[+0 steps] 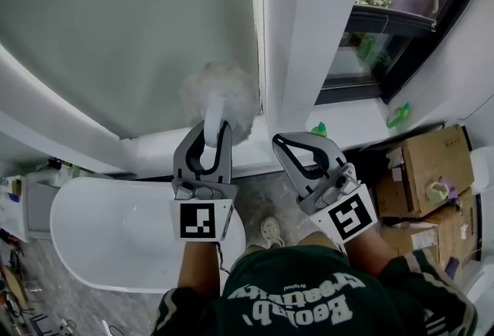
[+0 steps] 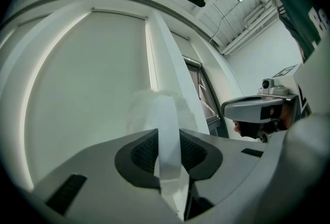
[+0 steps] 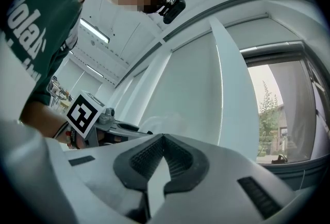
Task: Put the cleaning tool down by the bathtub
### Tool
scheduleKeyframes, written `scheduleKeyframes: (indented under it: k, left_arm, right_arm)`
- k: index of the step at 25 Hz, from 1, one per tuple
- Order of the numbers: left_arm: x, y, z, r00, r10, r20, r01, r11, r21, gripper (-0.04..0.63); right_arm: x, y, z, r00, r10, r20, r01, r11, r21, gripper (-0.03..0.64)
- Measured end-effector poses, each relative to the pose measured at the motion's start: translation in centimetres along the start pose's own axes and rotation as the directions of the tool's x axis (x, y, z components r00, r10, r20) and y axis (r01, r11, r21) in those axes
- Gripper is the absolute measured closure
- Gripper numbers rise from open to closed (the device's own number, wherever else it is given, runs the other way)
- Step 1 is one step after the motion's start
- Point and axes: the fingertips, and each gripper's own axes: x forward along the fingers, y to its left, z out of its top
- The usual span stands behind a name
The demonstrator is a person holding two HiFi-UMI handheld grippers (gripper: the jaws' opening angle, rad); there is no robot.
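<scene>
Our left gripper (image 1: 210, 129) is clamped on the cleaning tool (image 1: 220, 93). The tool has a flat, smooth white handle that stands between the two grey jaws, and the ribbed dark pads press on it from both sides. At the far end of the handle sits a soft, fluffy head that looks like a puff of pale grey-white fuzz. We hold the tool up in the air in front of a smooth, pale wall (image 1: 116, 33). The fluffy head is just beside a tall white post (image 1: 309, 25).

Our right gripper (image 1: 280, 141) holds nothing. Its jaws are together, and the tips touch in a point. It is just beside the left gripper, on the window side.

The bathtub (image 1: 93, 234) is below us on our left. It is white, shiny and round like an egg. The tool is well above it and not touching it. The floor (image 1: 266, 191) is grey stone with cloudy marks.

On our right are brown cardboard boxes (image 1: 432, 161), square and flat-sided. A dark-framed window (image 1: 401, 25) is above them, and a small green bottle (image 1: 398, 115) stands on the white sill.
</scene>
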Motion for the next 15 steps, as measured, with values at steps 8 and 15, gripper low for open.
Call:
scheduleKeyframes:
  k: [8,15]
  left_arm:
    - [-0.3,0.4,0.3,1.000,0.029,0.007,-0.029,1.000,-0.003,0.505]
    - [-1.4,0.9,0.5,0.998,0.061,-0.007,-0.061,0.998,0.030,0.505]
  right_arm:
    - [0.1,-0.1,0.7,1.000,0.001,0.011,-0.001,1.000,0.006,0.601]
    - [0.9,0.1,1.1,0.998,0.033,0.048,-0.034,0.999,0.026,0.601]
